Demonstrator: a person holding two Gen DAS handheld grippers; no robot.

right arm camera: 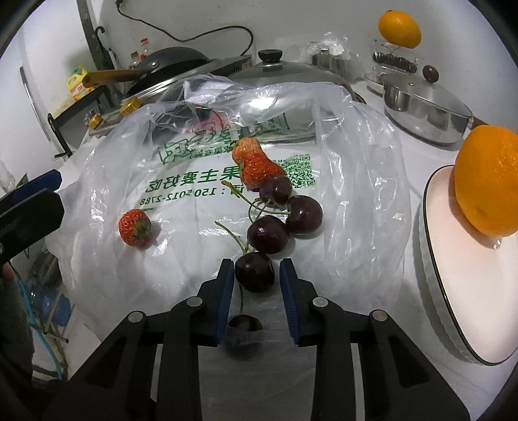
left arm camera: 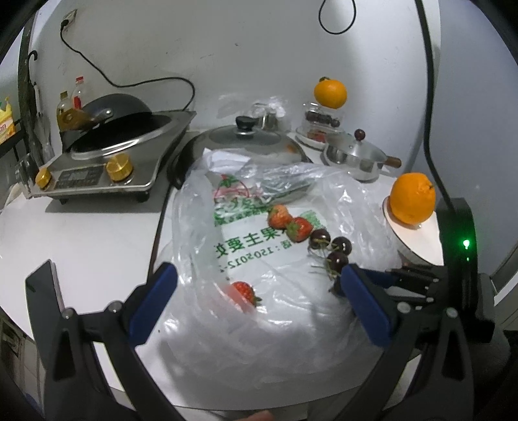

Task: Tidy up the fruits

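Fruit lies on a clear plastic bag [left arm camera: 246, 324] [right arm camera: 356, 168] on the white counter. Two strawberries [left arm camera: 289, 223] [right arm camera: 255, 162] lie together, one strawberry [left arm camera: 244, 291] [right arm camera: 135, 227] lies apart, and several dark cherries [left arm camera: 330, 247] [right arm camera: 285, 213] sit in a cluster. An orange [left arm camera: 411, 198] [right arm camera: 489, 181] stands on a white plate [left arm camera: 421, 239] [right arm camera: 453, 291]. My left gripper [left arm camera: 257, 291] is open over the lone strawberry. My right gripper [right arm camera: 256, 270] is open, its jaws on either side of one cherry [right arm camera: 254, 272] with a small gap. Another cherry [right arm camera: 245, 324] lies between the fingers nearer the camera.
An induction cooker with a black wok [left arm camera: 106, 152] stands back left. A glass pan lid [left arm camera: 249, 137] [right arm camera: 275, 69] and a steel lidded pot [left arm camera: 356, 155] [right arm camera: 424, 107] stand behind the bag. A second orange [left arm camera: 330, 94] [right arm camera: 399, 28] tops a clear container at the back.
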